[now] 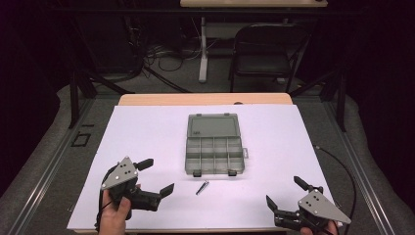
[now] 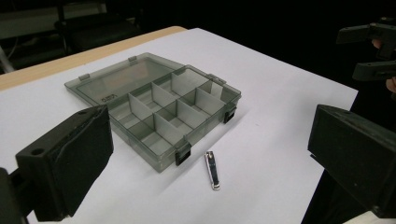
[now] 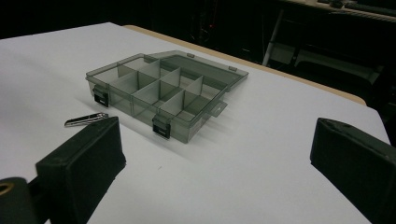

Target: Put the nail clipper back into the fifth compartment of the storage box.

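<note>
From the high view I see my left gripper (image 1: 155, 176) low at the near left of the white sheet (image 1: 147, 137), its jaws spread wide with nothing between them; my right gripper (image 1: 285, 192) sits at the near right corner, jaws likewise wide apart and holding nothing; a hand (image 1: 115, 215) grips the left tool from below. Between the two, nearer the left one, the nail clipper (image 1: 202, 187) lies flat on the sheet, just in front of the organizer box (image 1: 214, 155) but not touching it; in the left gripper view the clipper (image 2: 213, 170) rests just beside the box's near corner latch (image 2: 183, 153), pointing roughly away from that corner; in the right gripper view it (image 3: 86, 120) lies just past the tip of my left-hand jaw, beside the other front latch (image 3: 100, 95). The box (image 2: 159, 109) is translucent grey, its lid (image 1: 212, 125) folded fully open and flat on the sheet on the far side; its tray is split by partitions into two rows of compartments, and every one I can see into looks bare. The sheet covers a wooden table (image 1: 205, 99), whose far edge shows beyond it; a dark chair (image 1: 266, 49) stands well behind on the floor.
</note>
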`<state>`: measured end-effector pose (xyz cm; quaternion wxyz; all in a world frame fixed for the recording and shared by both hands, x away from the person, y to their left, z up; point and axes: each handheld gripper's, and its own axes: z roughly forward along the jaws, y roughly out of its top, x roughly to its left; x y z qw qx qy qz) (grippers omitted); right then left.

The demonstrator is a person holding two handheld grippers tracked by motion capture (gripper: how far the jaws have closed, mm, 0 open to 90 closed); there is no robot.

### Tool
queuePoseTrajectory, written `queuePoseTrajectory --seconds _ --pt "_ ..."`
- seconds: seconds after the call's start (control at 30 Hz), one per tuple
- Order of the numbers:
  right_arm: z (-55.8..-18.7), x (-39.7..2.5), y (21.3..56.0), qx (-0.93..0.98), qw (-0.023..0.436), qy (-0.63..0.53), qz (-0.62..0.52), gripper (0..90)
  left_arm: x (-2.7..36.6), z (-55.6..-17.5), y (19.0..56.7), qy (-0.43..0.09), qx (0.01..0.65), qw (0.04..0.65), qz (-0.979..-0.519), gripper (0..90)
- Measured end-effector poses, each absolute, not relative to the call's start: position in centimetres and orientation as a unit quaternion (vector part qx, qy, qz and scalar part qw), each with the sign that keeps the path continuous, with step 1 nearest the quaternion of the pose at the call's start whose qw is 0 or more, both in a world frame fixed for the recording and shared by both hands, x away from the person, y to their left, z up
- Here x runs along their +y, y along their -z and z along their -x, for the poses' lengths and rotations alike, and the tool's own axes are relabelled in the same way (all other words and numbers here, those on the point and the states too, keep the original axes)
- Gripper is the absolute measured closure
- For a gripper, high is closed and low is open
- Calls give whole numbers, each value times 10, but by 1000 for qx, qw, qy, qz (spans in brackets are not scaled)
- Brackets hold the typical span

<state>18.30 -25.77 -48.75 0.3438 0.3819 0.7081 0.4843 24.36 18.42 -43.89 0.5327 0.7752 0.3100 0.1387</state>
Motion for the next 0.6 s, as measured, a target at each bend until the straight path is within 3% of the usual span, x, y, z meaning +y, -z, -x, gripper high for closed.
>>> queuePoseTrajectory --seconds 0.6 --pt "-184 -260 489 707 341 -482 -389 29 151 -277 435 -87 310 502 -803 0"
